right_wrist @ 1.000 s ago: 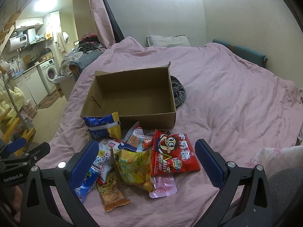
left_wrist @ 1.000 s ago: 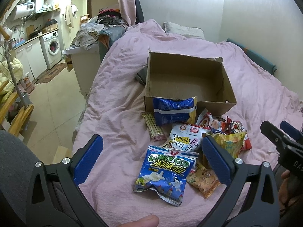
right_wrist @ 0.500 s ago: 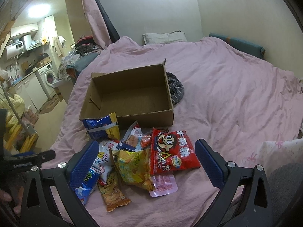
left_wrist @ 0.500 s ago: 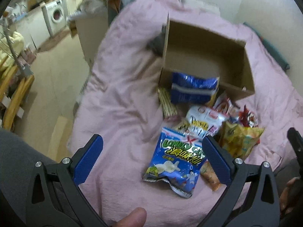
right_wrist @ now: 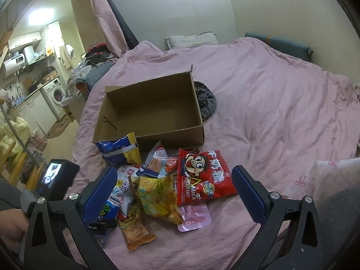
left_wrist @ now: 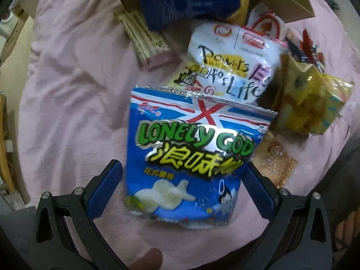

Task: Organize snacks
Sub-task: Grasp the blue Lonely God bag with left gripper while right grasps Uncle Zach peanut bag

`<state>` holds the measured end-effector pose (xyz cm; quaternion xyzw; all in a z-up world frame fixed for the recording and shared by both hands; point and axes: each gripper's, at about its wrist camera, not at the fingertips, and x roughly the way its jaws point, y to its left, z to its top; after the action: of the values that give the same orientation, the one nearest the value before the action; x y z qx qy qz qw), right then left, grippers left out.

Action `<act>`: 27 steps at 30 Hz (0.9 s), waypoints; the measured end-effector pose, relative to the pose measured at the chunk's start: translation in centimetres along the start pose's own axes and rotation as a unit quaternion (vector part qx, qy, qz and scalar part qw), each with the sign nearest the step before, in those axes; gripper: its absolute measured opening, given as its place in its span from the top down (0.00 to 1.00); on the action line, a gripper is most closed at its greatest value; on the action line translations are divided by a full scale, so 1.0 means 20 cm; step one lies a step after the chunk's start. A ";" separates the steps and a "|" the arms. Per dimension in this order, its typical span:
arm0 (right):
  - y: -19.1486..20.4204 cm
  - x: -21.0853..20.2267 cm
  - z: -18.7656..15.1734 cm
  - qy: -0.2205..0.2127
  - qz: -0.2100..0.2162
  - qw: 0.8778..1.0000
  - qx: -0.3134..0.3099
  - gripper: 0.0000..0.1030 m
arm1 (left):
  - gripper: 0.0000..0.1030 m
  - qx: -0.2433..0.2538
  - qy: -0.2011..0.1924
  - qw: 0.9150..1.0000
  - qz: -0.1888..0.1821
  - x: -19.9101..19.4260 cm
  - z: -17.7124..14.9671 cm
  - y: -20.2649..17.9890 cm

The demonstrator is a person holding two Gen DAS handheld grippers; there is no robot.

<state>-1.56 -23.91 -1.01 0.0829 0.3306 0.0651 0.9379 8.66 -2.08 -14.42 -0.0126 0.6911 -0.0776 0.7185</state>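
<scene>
Lying on the pink bed [right_wrist: 270, 103]: snack pile just before an open cardboard box [right_wrist: 153, 110]. Left claw [left_wrist: 182, 186], jaws wide apart, straddles the blue bag [left_wrist: 191, 157] without gripping it; only this view shows the bag's print and the stick pack [left_wrist: 144, 38] beside the white bag [left_wrist: 234, 65]. Right claw [right_wrist: 173, 193], also spread, hangs over the yellow bag [right_wrist: 157, 195] and red candy bag [right_wrist: 202, 177]; its view alone shows the box interior, bare, and a striped cloth [right_wrist: 205, 103] behind the box.
</scene>
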 end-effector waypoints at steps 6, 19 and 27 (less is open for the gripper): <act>0.02 0.02 -0.01 0.010 0.004 1.000 -0.012 0.00 | 0.11 0.009 -0.018 1.000 0.005 -0.01 -0.03 -0.06; 0.15 0.33 -0.19 0.268 0.138 0.953 -0.035 0.15 | 0.37 -0.060 -0.072 0.995 -0.025 -0.28 -0.25 0.08; 0.40 0.59 -0.37 0.350 0.068 0.922 -0.154 0.28 | 0.37 -0.099 -0.116 0.988 -0.019 -0.40 -0.30 0.14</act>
<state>2.37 -13.17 -12.33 -0.0685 0.6168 0.2041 0.7571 2.71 2.27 -7.17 -0.1053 0.6069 -0.0208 0.7875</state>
